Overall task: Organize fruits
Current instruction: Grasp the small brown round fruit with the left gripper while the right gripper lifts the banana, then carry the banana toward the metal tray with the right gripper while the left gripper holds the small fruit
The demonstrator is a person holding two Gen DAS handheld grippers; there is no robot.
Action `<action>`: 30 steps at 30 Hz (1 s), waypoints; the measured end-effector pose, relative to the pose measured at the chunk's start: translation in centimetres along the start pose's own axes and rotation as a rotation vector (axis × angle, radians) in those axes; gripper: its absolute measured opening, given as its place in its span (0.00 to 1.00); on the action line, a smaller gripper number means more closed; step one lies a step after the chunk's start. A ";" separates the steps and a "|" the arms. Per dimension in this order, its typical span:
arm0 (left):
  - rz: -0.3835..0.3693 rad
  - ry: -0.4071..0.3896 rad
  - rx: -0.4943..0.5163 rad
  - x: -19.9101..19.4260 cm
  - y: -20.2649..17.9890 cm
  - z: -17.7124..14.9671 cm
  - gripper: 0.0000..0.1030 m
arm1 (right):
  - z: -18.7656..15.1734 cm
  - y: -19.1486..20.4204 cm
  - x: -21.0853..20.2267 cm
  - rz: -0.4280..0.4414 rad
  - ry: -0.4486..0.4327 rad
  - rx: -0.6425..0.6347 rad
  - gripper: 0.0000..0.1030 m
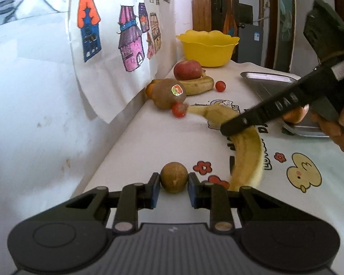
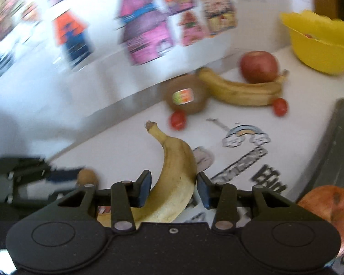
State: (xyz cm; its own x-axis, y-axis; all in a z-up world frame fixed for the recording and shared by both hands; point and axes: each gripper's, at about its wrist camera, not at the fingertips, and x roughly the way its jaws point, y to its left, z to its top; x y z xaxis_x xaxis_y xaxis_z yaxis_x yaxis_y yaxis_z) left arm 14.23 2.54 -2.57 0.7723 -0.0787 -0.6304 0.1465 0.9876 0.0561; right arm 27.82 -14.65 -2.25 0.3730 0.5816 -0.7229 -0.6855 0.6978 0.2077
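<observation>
My left gripper (image 1: 173, 180) is shut on a small round brown fruit (image 1: 173, 177), low over the printed white tablecloth (image 1: 149, 142). The right wrist view shows that gripper (image 2: 57, 175) blurred at the lower left with the brown fruit (image 2: 87, 177). My right gripper (image 2: 173, 184) is shut on a long yellow banana (image 2: 174, 178), both pads against its sides and the stem pointing away. In the left wrist view one right-gripper finger (image 1: 240, 123) crosses this banana (image 1: 247, 155). A yellow bowl (image 1: 207, 48) (image 2: 318, 43) stands at the far end.
By the wall lie a red apple (image 1: 188, 70), a second banana (image 1: 197, 84), a stickered kiwi (image 1: 167, 94) and two cherry tomatoes (image 1: 220, 86) (image 1: 178, 110). A metal tray (image 1: 270, 80) on the right holds an orange-red fruit (image 2: 332, 206). A hand (image 1: 341, 126) holds the right gripper.
</observation>
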 end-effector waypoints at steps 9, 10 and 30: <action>0.028 -0.030 -0.077 -0.2 0.5 -0.5 0.28 | -2.1 3.5 -0.6 -0.131 -0.047 -0.017 0.54; 0.029 -0.034 -0.079 0.0 0.4 -0.5 0.28 | -2.5 3.8 -0.7 -0.148 -0.055 0.000 0.55; -0.066 -0.067 -0.012 -0.6 -1.2 -1.5 0.29 | -6.3 5.6 -3.1 -0.119 -0.056 -0.173 0.53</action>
State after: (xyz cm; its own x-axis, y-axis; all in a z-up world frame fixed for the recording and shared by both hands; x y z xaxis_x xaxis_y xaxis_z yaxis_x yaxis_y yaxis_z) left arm 12.66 1.64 -3.35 0.8009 -0.1523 -0.5791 0.1913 0.9815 0.0065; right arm 18.91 -15.22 -3.00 0.4886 0.5251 -0.6968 -0.7300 0.6835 0.0032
